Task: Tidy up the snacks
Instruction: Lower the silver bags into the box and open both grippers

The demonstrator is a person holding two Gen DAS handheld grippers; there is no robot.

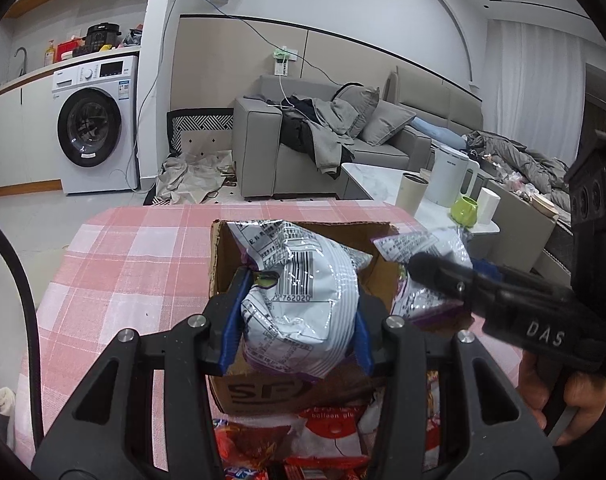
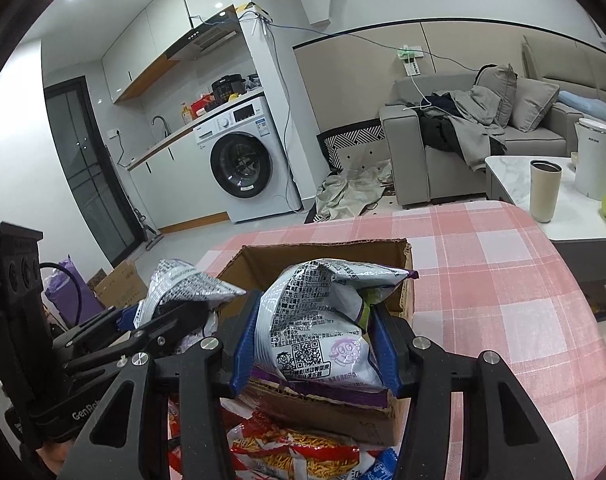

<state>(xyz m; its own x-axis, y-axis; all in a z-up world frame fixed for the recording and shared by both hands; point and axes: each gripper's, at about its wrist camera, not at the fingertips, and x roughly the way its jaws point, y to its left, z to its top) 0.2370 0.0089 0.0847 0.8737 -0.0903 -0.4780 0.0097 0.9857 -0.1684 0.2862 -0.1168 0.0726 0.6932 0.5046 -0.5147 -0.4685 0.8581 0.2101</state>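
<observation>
Between the blue pads of my left gripper (image 1: pixel 303 300) sits a silver snack bag (image 1: pixel 303 280) with a barcode, gripped just above an open cardboard box (image 1: pixel 219 248). My right gripper (image 2: pixel 317 320) is shut on a second silver and purple bag (image 2: pixel 323 320) with a QR code, over the same box (image 2: pixel 323 246). The right gripper (image 1: pixel 443 276) also shows at the right of the left wrist view with its bag (image 1: pixel 427 244). The left gripper (image 2: pixel 163 320) and its bag (image 2: pixel 183 284) show at the left of the right wrist view. Red snack packs (image 1: pixel 331 428) (image 2: pixel 295 452) lie in front of the box.
The box stands on a table with a pink plaid cloth (image 1: pixel 143 260) (image 2: pixel 503 280). Beyond it a marble coffee table (image 2: pixel 511 168) carries a white kettle (image 2: pixel 593 160), a tumbler (image 2: pixel 545 190) and a green cup (image 1: pixel 465 210). A grey sofa (image 1: pixel 263 140) and a washing machine (image 1: pixel 91 128) stand farther back.
</observation>
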